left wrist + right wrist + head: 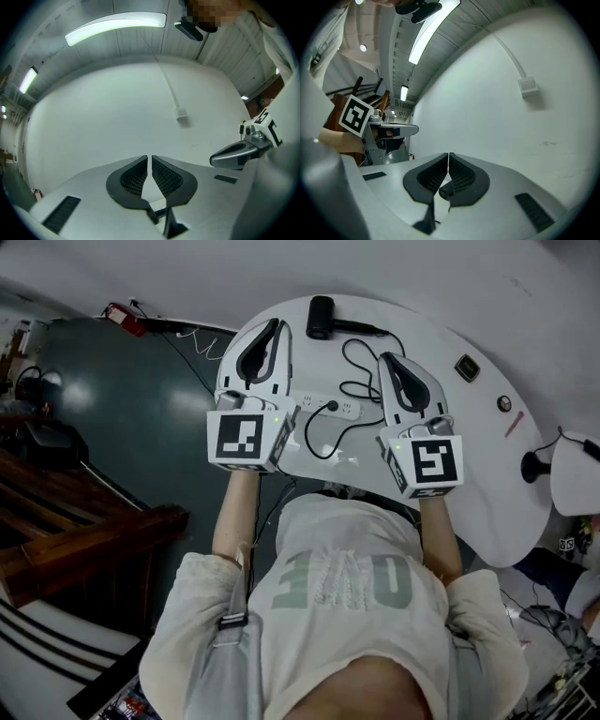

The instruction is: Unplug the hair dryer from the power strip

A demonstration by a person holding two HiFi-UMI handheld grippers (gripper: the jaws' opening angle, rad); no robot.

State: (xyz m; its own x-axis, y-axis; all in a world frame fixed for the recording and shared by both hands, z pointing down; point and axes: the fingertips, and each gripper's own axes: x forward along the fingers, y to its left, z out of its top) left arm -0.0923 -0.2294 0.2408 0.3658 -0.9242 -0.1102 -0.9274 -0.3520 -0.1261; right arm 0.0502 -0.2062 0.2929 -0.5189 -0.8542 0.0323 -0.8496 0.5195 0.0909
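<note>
Jaws together, empty, on left gripper [269,329] and right gripper [387,360]. Hair dryer [321,317] at worktop [469,451] far edge; plug [332,406] apparently in power strip [349,411]. We'd pin strip, pinch plug body, pull straight.

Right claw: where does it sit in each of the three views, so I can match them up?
Head view: right claw right of centre, over the white table, tips pointing away from the person.
Left gripper view: right claw at the right edge, seen side-on.
Right gripper view: right claw bottom centre, shut.
Shared landmark: the white wall box shows in both gripper views, not in the head view.
</note>
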